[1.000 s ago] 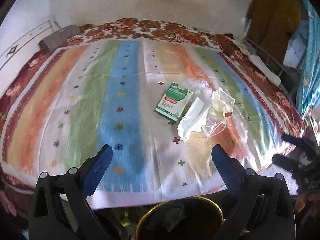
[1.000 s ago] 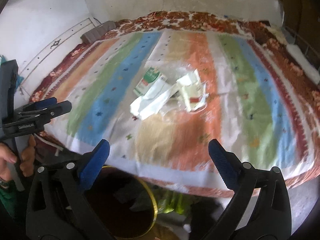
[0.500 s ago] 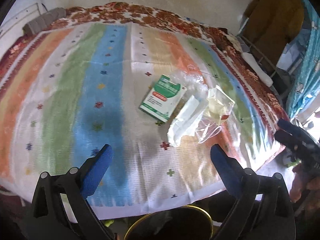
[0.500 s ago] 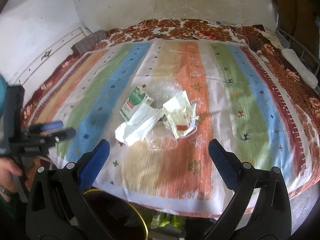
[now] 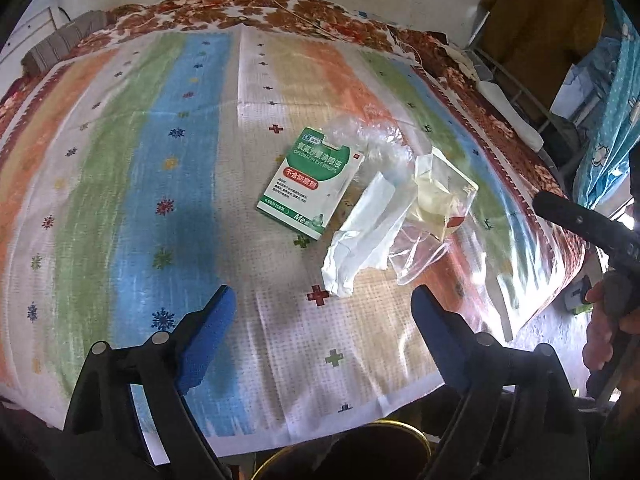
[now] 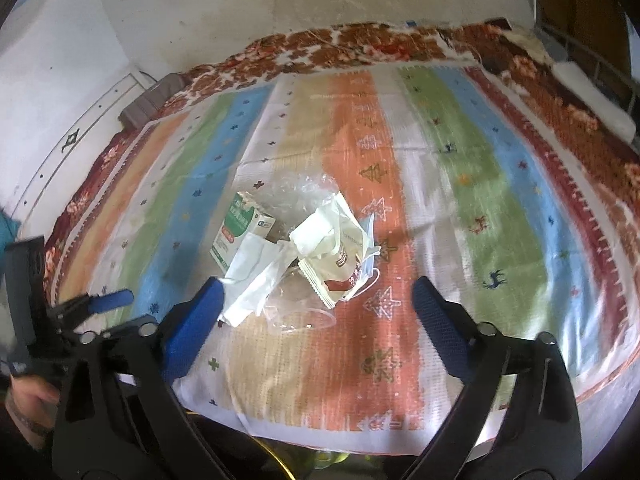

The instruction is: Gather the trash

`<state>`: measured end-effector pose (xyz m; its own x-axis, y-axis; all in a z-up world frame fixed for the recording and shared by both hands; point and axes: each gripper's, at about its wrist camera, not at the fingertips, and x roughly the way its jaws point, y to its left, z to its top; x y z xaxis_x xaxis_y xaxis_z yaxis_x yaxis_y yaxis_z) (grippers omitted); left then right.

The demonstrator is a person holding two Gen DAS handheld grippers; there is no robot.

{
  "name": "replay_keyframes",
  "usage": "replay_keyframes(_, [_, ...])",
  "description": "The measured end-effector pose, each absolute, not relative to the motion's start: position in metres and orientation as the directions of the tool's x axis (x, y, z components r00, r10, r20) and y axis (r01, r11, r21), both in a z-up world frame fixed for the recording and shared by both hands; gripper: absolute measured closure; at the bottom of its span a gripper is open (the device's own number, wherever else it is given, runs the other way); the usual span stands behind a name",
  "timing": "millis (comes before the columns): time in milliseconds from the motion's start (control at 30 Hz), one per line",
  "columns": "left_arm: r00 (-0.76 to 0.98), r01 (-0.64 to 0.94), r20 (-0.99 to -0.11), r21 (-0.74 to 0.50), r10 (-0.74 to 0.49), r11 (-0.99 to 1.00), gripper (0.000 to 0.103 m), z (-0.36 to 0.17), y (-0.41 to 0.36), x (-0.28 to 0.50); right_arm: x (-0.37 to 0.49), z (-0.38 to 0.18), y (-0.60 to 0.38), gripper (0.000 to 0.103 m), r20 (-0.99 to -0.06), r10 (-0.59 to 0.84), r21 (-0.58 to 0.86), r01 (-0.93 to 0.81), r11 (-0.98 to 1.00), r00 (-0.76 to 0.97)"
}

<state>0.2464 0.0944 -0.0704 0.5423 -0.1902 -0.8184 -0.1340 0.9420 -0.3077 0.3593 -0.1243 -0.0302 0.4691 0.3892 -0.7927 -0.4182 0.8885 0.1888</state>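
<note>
The bed [image 5: 120,184] carried a striped, patterned blanket [image 6: 460,200], and the trash lay in one loose cluster near its middle, toward the near edge. A gold-rimmed bin [image 5: 416,442] showed just below that edge. Both the left tongs [image 5: 324,312] and the right tongs [image 6: 316,300] were spread wide and gripped nothing, hovering short of the pile. Largest was the green eye-drops box [image 5: 308,184], probably light and stiff enough to pinch across its narrow sides. Touching it lay a crumpled white tissue [image 5: 360,240], soft and best taken at a raised fold. The clear plastic bag [image 5: 416,256] and cream snack wrapper [image 6: 340,252] looked thin, slippery and likely to slide unless bunched first
</note>
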Motion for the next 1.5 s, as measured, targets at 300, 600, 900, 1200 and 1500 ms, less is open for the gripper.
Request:
replay_keyframes(300, [0.533, -0.153, -0.815, -0.354, -0.225, 0.923, 0.028, -0.087, 0.103, 0.269, 0.388, -0.046, -0.105, 0.029, -0.821, 0.337, 0.127, -0.428, 0.895, 0.461])
replay_keyframes(600, [0.498, -0.129, -0.823, -0.381, -0.273, 0.915, 0.047, -0.106, 0.102, 0.293, 0.417, -0.067, -0.102, 0.046, -0.848, 0.316, 0.13, -0.413, 0.902, 0.425])
replay_keyframes(900, [0.462, -0.096, -0.838, -0.373, -0.29, 0.923, 0.069, -0.124, 0.089, 0.306, 0.43, -0.086, -0.097, 0.07, -0.871, 0.289, 0.117, -0.404, 0.907, 0.396])
replay_keyframes(1200, [0.466, -0.069, -0.842, -0.342, -0.272, 0.937, 0.101, -0.105, 0.081, 0.301, 0.423, -0.087, -0.1, 0.1, -0.874, 0.267, 0.078, -0.425, 0.902, 0.405])
replay_keyframes(1500, [0.496, -0.104, -0.825, -0.367, -0.272, 0.924, 0.102, -0.08, 0.088, 0.299, 0.417, -0.064, -0.109, 0.103, -0.849, 0.306, 0.101, -0.437, 0.894, 0.43])
